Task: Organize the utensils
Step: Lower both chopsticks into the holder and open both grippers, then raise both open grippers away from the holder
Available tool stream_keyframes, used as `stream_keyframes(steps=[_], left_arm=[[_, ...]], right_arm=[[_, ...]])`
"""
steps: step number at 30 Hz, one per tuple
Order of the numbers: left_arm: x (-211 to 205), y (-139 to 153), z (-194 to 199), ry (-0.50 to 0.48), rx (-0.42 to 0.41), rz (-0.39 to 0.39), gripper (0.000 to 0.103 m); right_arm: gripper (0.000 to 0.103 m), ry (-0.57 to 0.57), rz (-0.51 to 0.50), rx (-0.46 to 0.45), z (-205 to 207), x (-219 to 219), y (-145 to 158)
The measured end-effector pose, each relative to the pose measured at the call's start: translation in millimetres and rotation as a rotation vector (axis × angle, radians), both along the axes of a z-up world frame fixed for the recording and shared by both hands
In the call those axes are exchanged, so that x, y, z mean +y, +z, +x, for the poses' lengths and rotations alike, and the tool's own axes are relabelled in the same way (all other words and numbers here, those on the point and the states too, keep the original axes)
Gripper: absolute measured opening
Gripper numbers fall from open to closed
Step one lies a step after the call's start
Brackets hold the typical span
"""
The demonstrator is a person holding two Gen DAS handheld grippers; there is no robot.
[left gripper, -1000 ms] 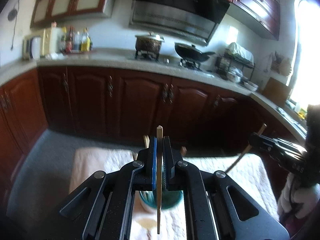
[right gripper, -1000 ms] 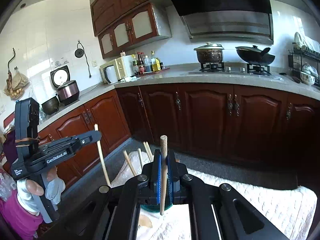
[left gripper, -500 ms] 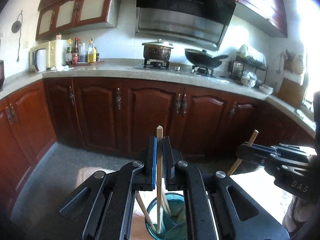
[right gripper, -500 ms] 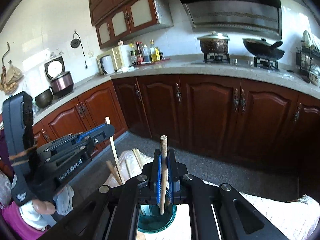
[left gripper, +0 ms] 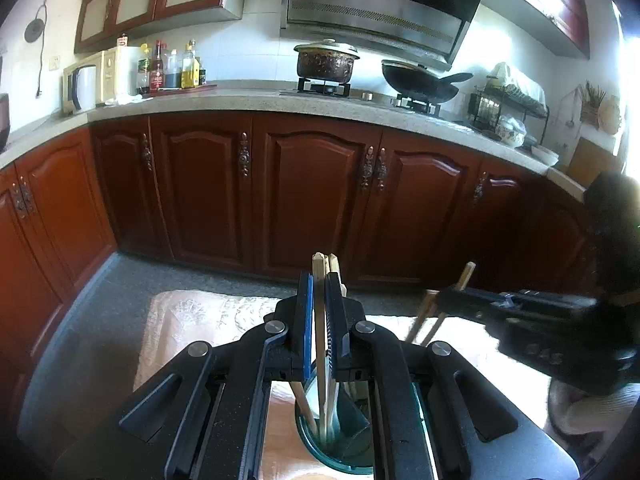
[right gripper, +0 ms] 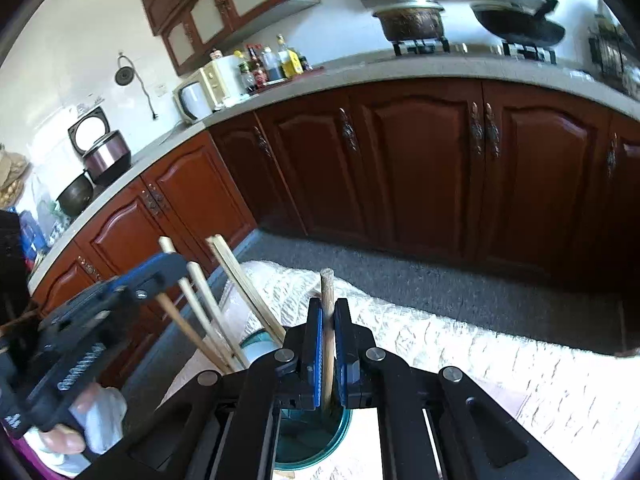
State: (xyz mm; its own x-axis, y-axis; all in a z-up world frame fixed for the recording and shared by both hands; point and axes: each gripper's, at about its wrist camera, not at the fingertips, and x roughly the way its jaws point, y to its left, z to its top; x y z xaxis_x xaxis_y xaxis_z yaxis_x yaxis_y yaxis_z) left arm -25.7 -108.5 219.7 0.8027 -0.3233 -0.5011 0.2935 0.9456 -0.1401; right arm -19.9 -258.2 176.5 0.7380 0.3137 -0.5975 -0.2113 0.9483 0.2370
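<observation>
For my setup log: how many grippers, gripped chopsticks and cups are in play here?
Grippers: 2, the left gripper and the right gripper
Gripped chopsticks: 2, one in each
Cup: 1
Total: 5

Pale bare-wood chopsticks (left gripper: 319, 320), matt and smooth, translucent glossy teal glass cup (left gripper: 352, 432), white textured quilted cloth (right gripper: 460, 344), matt black plastic gripper (right gripper: 328, 344) with shiny metal screws, glossy reddish wood cabinets (left gripper: 316, 196), speckled stone countertop (left gripper: 240, 102), grey rough floor (left gripper: 100, 320)
</observation>
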Motion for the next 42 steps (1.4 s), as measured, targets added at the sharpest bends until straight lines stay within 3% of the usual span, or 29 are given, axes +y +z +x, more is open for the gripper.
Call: stream_keyframes(steps=[5, 8, 11, 13, 28, 42], left_arm=[[4, 1, -2, -0.008, 0.016, -0.018, 0.004], [7, 2, -3, -0.007, 0.027, -0.038, 0.006], [8, 3, -5, -0.014, 0.035, -0.049, 0.018], [8, 3, -9, -0.019, 0.04, -0.052, 0.033], [15, 7, -45, -0.013, 0.044, -0.076, 0.056], [3, -6, -89, -0.026, 0.042, 0.01, 0.058]], right_arm=[[0.008, -0.026, 0.074, 0.019, -2, -14, -3], [0.032, -0.035, 0.083, 0.021, -8, -17, -4], [0.032, -0.038, 0.09, 0.027, -15, -19, -5], [0.032, -0.041, 0.089, 0.031, -20, -20, -7], [0.034, -0.069, 0.036, 0.056, -65, -9, -19], [0.038, -0.098, -0.02, 0.024, -113, 2, -13]])
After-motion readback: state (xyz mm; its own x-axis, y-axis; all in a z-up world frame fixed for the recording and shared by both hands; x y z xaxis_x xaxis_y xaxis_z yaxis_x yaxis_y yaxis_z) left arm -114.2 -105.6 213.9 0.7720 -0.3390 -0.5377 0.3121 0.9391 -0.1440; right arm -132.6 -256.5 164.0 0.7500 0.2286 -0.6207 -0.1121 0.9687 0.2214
